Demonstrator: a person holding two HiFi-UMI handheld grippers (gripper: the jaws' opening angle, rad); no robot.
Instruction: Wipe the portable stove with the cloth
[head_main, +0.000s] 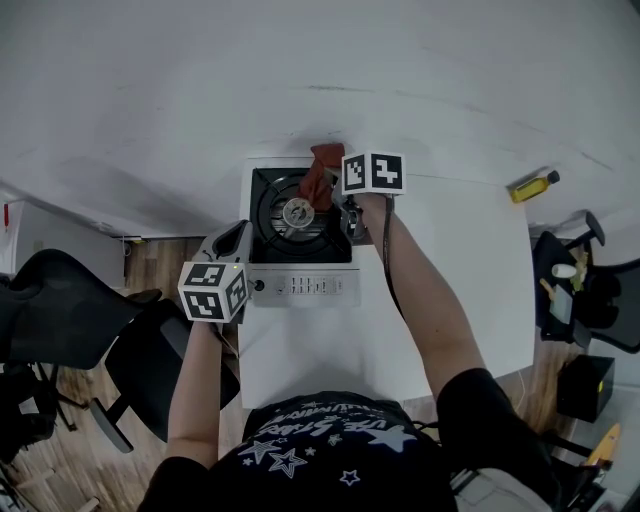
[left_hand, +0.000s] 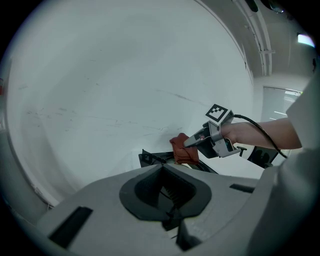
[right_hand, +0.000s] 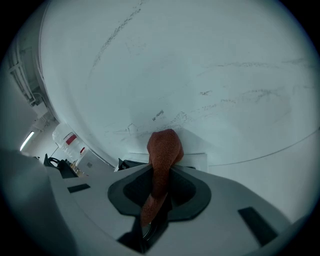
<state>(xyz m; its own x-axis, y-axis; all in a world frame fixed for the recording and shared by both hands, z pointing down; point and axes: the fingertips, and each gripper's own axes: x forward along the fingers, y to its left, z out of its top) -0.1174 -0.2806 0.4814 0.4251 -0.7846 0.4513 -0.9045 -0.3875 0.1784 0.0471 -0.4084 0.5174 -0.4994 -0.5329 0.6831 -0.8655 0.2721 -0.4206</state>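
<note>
The portable stove (head_main: 300, 232), white with a black top and a round burner (head_main: 297, 212), sits at the table's back left. A rust-red cloth (head_main: 321, 176) hangs over the stove's back right part, with my right gripper (head_main: 336, 196) shut on it. In the right gripper view the cloth (right_hand: 165, 148) bunches out from between the jaws, above the stove's far edge (right_hand: 192, 161). My left gripper (head_main: 239, 234) is shut and holds nothing; it hovers at the stove's left edge. The left gripper view shows the stove (left_hand: 154, 159), the cloth (left_hand: 183, 150) and my right gripper (left_hand: 193, 144) beyond my left gripper (left_hand: 162, 166).
The white table (head_main: 450, 270) stands against a white wall. A yellow bottle (head_main: 532, 185) lies at its far right corner. Black chairs (head_main: 60, 310) stand to the left, more dark furniture (head_main: 570, 290) to the right. A row of controls (head_main: 300, 286) runs along the stove's front.
</note>
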